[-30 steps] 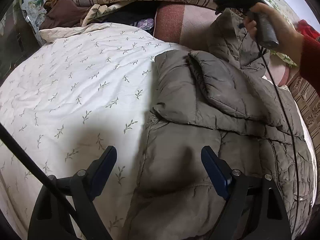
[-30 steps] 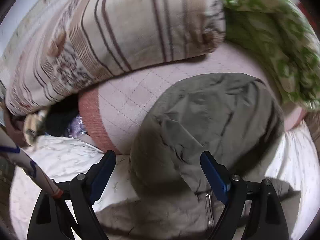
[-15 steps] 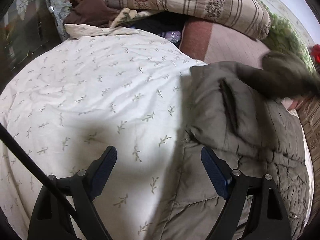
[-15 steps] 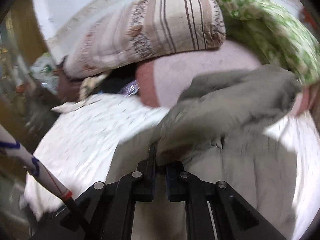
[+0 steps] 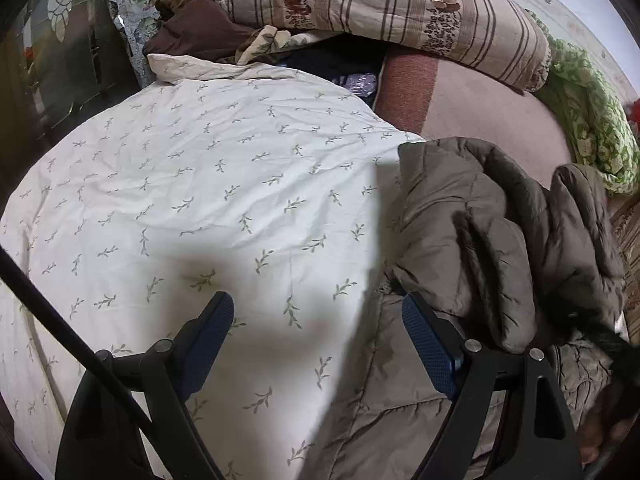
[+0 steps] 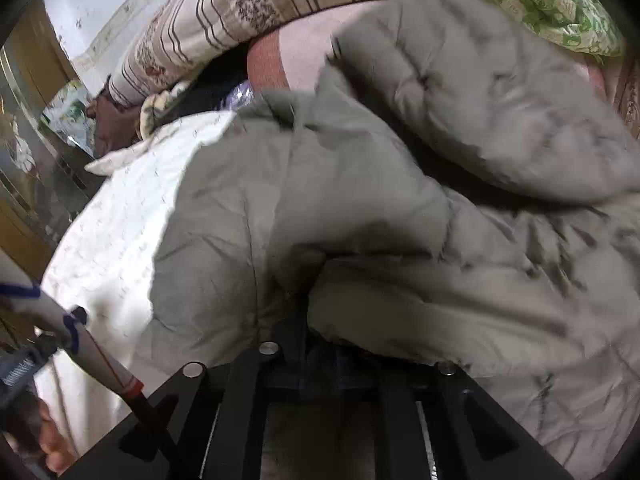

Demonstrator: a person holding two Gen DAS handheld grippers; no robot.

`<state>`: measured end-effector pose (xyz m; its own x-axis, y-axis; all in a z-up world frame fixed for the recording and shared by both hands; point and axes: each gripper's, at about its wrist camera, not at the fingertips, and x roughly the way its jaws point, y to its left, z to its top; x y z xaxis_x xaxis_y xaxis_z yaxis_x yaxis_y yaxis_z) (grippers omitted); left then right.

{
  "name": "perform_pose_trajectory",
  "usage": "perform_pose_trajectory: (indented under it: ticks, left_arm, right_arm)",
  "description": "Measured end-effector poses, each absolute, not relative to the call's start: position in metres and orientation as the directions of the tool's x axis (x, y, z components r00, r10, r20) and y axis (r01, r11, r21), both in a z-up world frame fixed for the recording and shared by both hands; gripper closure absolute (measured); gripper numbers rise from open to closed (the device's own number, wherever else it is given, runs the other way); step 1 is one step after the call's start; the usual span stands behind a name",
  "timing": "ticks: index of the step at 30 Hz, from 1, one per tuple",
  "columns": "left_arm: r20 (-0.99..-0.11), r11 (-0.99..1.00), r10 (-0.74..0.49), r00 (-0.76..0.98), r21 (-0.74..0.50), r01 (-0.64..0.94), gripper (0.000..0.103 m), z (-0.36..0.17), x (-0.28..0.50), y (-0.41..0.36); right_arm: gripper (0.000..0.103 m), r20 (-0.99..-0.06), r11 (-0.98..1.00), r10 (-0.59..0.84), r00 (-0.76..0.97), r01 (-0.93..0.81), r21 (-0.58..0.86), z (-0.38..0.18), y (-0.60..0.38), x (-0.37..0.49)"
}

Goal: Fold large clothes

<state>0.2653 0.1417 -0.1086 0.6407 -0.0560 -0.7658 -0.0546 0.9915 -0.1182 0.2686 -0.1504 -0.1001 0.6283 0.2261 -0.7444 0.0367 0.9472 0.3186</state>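
Since a second ago the right tool (image 6: 320,344) has pinched the grey padded jacket's (image 5: 480,232) top and pulled it over, doubling the body. The jacket lies along the bed's (image 5: 200,184) right edge; the left tool (image 5: 316,332) hovers spread, likely ready to steady the fold.

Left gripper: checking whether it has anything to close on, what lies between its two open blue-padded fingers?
Between the left gripper fingers lies only the white leaf-print quilt; the grey-brown puffer jacket begins beside the right finger, per the left wrist view.
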Motion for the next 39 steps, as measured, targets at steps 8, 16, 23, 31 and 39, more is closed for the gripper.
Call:
perform_pose_trajectory:
  ticks: [8, 16, 23, 31, 39]
  left_arm:
    - [-0.701, 0.991, -0.130, 0.701, -0.119, 0.064, 0.017, -0.083, 0.242, 0.105]
    - [-0.691, 0.967, -0.250, 0.678, -0.138, 0.215, 0.017, -0.041, 0.296, 0.014]
    - [-0.786, 0.951, -0.293, 0.545, -0.177, 0.256, 0.017, -0.086, 0.384, -0.060]
    - [-0.877, 0.940, -0.287, 0.386, -0.182, 0.288, 0.080, -0.114, 0.390, -0.104]
    - [-0.811, 0.929, -0.309, 0.497, -0.147, 0.339, 0.086, -0.033, 0.316, -0.083]
  right_arm:
    - [0.025, -0.598, 0.895, 0.283, 0.750, 0.018, 0.446, -0.041, -0.251, 0.187]
    - [0.024, -0.589, 0.800, 0.098, 0.802, 0.289, 0.526, -0.079, -0.388, 0.236]
    - [0.022, -0.611, 0.752, 0.175, 0.772, 0.295, 0.589, -0.110, -0.397, 0.261]
    - [0.087, -0.648, 0.815, 0.189, 0.738, 0.250, 0.523, -0.111, -0.369, 0.283]
    - [0.094, -0.592, 0.842, 0.210, 0.778, 0.164, 0.514, -0.062, -0.347, 0.242]
